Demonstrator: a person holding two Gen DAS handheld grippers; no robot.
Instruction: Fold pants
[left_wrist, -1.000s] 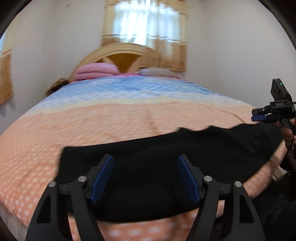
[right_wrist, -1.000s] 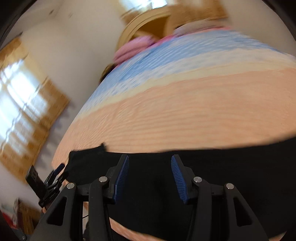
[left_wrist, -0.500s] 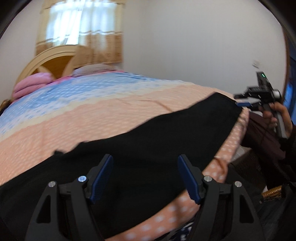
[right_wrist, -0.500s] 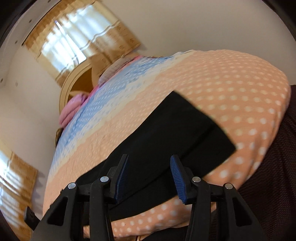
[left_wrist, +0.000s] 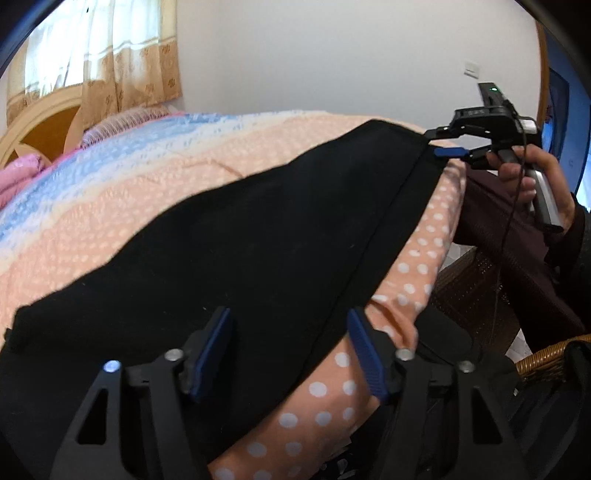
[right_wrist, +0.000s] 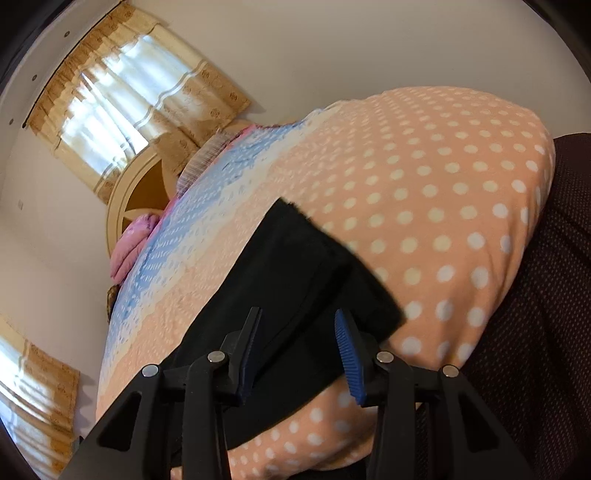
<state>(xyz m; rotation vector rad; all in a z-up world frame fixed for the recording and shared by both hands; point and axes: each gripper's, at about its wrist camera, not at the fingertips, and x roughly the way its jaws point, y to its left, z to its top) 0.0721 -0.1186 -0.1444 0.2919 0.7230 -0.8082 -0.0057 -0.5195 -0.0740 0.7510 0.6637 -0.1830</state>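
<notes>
Black pants (left_wrist: 258, 243) lie flat along the near edge of the bed, on the peach dotted bedspread (left_wrist: 147, 206). My left gripper (left_wrist: 290, 347) is open, hovering over the pants' near hem edge, with nothing between its pads. My right gripper (left_wrist: 448, 152) shows in the left wrist view at the pants' far right end, close to the waistband corner. In the right wrist view the right gripper (right_wrist: 299, 350) is open above the pants' end (right_wrist: 306, 280), holding nothing.
The bed has a wooden headboard (left_wrist: 40, 125) and pink pillows (right_wrist: 129, 247) at its far end. A curtained window (right_wrist: 122, 99) is behind it. A wicker basket (left_wrist: 543, 358) and dark cloth (left_wrist: 517, 258) sit beside the bed at right.
Both grippers swung toward the right end of the pants. The left gripper now sits lower over the near hem; the right gripper moved closer to the pants' end corner.
</notes>
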